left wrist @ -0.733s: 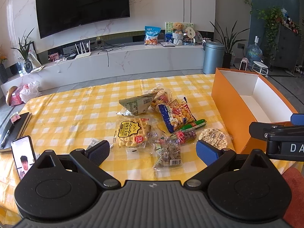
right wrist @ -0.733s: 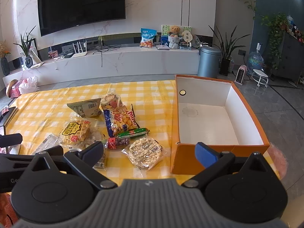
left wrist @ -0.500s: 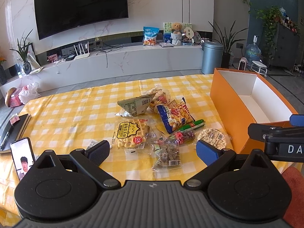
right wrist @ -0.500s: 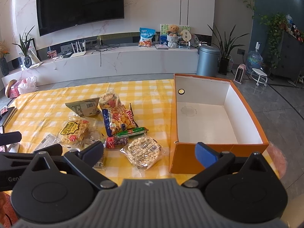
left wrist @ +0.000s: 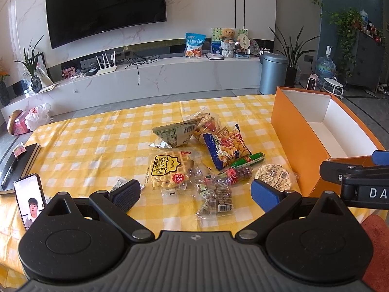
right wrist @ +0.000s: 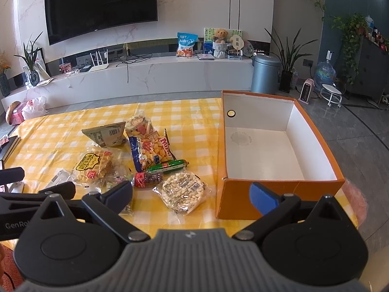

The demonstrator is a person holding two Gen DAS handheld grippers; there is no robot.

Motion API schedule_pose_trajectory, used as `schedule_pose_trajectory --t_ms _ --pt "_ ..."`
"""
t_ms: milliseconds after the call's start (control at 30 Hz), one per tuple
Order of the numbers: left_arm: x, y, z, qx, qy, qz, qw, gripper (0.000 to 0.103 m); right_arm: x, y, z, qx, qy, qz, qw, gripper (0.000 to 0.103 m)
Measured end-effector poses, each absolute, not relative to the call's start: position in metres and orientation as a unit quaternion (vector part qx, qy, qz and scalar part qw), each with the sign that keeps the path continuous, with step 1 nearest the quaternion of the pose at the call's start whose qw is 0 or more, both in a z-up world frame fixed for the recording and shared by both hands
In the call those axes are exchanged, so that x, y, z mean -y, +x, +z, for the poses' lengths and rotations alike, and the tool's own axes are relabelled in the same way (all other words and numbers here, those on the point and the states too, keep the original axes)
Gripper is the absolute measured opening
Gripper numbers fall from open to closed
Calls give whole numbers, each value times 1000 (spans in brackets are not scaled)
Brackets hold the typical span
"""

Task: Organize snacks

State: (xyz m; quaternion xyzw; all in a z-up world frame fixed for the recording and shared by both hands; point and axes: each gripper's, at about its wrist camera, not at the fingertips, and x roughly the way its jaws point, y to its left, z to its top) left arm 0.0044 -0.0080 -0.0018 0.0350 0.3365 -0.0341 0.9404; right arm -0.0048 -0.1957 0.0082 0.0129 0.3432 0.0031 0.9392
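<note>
Several snack packs lie in a heap on the yellow checked tablecloth (left wrist: 97, 146): a waffle pack (left wrist: 170, 169), a grey triangular pack (left wrist: 176, 133), a blue and red puffed-snack bag (left wrist: 225, 148), a green sausage (left wrist: 248, 159), a round rice cake (left wrist: 274, 177) and a dark clear pack (left wrist: 217, 194). An orange box (right wrist: 277, 194) with a white, bare inside stands to their right. My left gripper (left wrist: 195, 192) hovers open just short of the heap. My right gripper (right wrist: 192, 194) is open above the rice cake (right wrist: 183, 191) and the box's near wall.
A phone (left wrist: 29, 199) showing a person stands at the near left, with a dark notebook (left wrist: 18, 163) behind it. The right gripper's arm (left wrist: 357, 182) crosses the left wrist view in front of the box. Beyond the table are a TV wall, a grey bin (right wrist: 265, 73) and plants.
Both grippers have drifted slightly; the heap and box sit a touch higher and further left in view. Nothing was taken hold of, and both stay open.
</note>
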Motion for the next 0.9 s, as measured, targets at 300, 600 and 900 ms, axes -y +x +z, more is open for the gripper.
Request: schedule_pose_trajectory --t_ms 300,600,900 --pt "8 4 -2 -338 35 -34 940 103 196 -4 7 -346 14 2 938 100" --pt "-3 4 -8 -344 16 -37 938 103 196 -2 2 -348 20 22 937 100" --pt "-35 8 -33 -364 -69 -60 927 85 194 -11 -22 -289 28 75 954 99"
